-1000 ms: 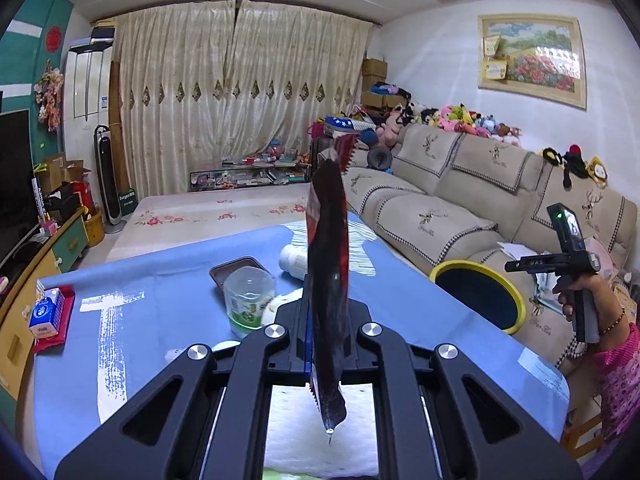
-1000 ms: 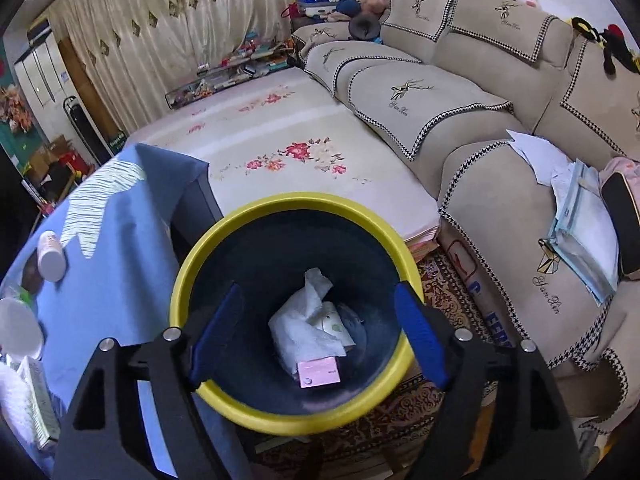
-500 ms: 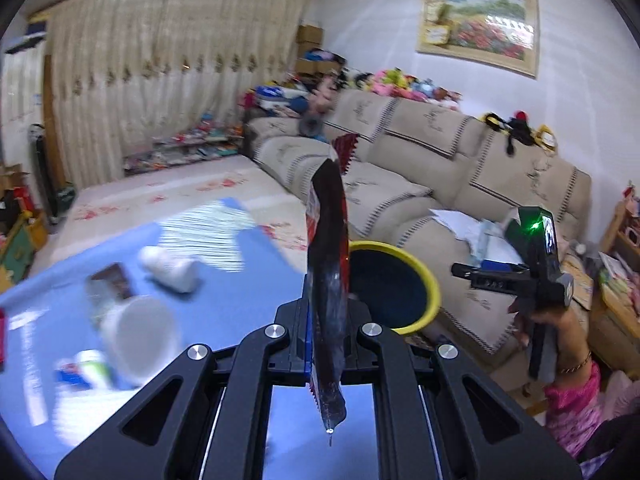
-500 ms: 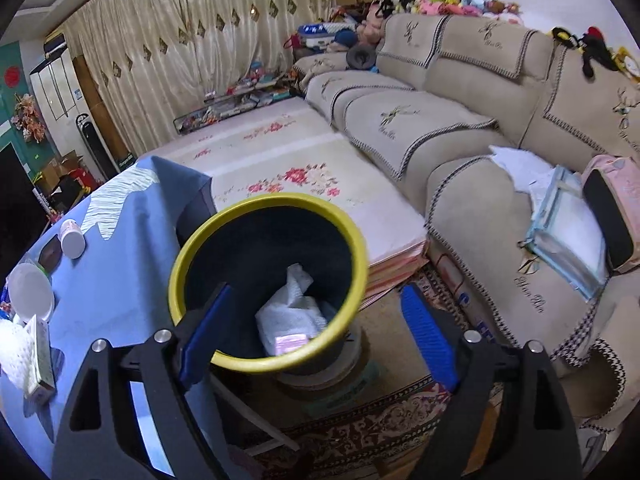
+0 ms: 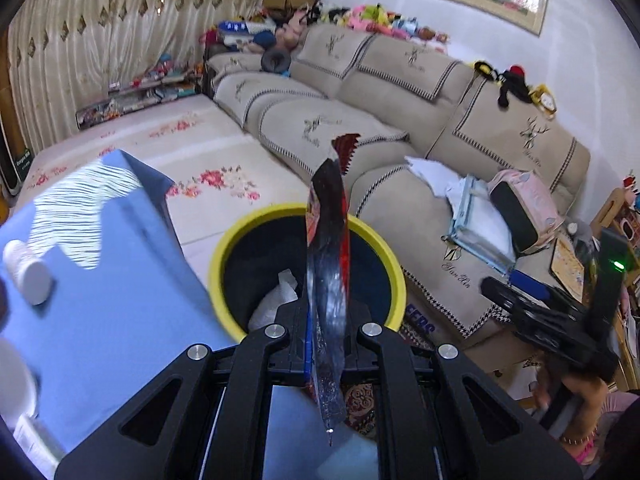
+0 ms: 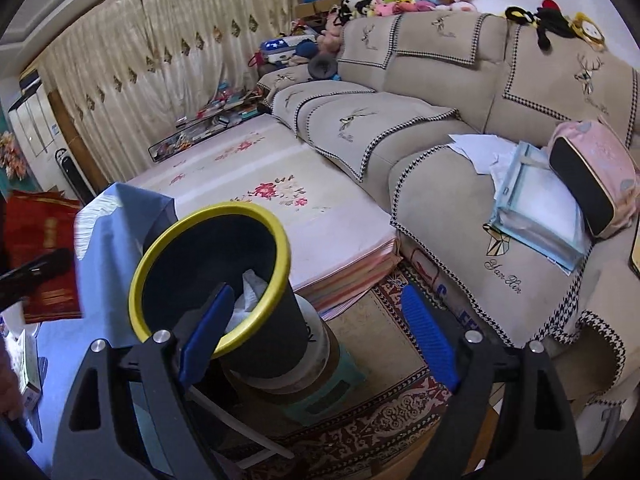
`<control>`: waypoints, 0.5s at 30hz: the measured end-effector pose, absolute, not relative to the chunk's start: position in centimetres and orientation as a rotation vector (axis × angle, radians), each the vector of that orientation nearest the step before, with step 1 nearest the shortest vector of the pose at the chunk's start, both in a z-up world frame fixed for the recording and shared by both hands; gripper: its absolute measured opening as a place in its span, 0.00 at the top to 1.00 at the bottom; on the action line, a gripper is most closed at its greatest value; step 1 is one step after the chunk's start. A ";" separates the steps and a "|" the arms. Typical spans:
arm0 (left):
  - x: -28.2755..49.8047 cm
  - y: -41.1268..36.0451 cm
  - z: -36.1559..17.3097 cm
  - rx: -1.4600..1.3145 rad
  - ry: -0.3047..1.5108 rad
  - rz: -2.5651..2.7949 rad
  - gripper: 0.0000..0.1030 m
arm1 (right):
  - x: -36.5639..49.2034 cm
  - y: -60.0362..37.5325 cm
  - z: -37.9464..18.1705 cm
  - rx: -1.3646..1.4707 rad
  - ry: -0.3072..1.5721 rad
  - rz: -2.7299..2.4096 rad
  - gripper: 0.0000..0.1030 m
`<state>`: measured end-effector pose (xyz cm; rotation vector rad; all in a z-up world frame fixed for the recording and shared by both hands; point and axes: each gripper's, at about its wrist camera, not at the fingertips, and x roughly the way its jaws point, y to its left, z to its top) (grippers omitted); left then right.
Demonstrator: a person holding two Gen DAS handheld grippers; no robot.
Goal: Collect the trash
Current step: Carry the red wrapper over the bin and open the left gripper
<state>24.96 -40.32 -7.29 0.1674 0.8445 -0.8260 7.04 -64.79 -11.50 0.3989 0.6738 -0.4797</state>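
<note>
Clamping a dark wrapper (image 5: 328,280), the left claw (image 5: 326,344) hovers over the bin (image 5: 224,240); right claw (image 6: 316,332) gapes empty; a bottle (image 5: 26,272) waits on the tabletop (image 5: 120,320) at nine o'clock

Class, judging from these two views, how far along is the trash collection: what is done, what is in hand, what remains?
Done: crumpled white paper already lies in the yellow-rimmed bin. In hand: the left gripper is shut on a red-and-black wrapper, held in front of the bin; the right gripper is open, holding nothing. Left: releasing the wrapper, and a white bottle lying on the blue table.
</note>
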 end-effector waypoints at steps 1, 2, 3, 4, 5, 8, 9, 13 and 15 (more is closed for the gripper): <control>25.6 -41.4 -8.0 0.177 0.859 -0.819 0.92 | 7.1 -65.0 -11.6 0.404 0.674 -0.480 0.21; 26.2 -42.2 -8.7 0.184 0.872 -0.812 0.92 | 7.1 -65.1 -11.8 0.408 0.676 -0.478 0.21; 26.7 -43.0 -9.2 0.190 0.884 -0.805 0.92 | 7.2 -65.2 -11.9 0.411 0.679 -0.475 0.21; 27.3 -44.0 -9.9 0.193 0.902 -0.800 0.92 | 7.3 -65.3 -12.1 0.412 0.684 -0.473 0.21; 27.7 -44.6 -10.4 0.192 0.918 -0.797 0.92 | 7.3 -65.3 -12.2 0.413 0.687 -0.473 0.21; 28.7 -46.5 -11.7 0.184 0.957 -0.794 0.90 | 7.4 -65.6 -12.5 0.422 0.689 -0.469 0.21; 29.0 -47.0 -12.1 0.188 0.962 -0.785 0.87 | 7.4 -65.6 -12.6 0.424 0.690 -0.470 0.21; 29.8 -47.6 -12.9 0.178 0.964 -0.761 0.64 | 7.3 -65.8 -12.7 0.431 0.692 -0.470 0.21; 29.4 -47.1 -12.2 0.160 0.951 -0.769 0.64 | 7.3 -65.8 -12.8 0.432 0.695 -0.469 0.21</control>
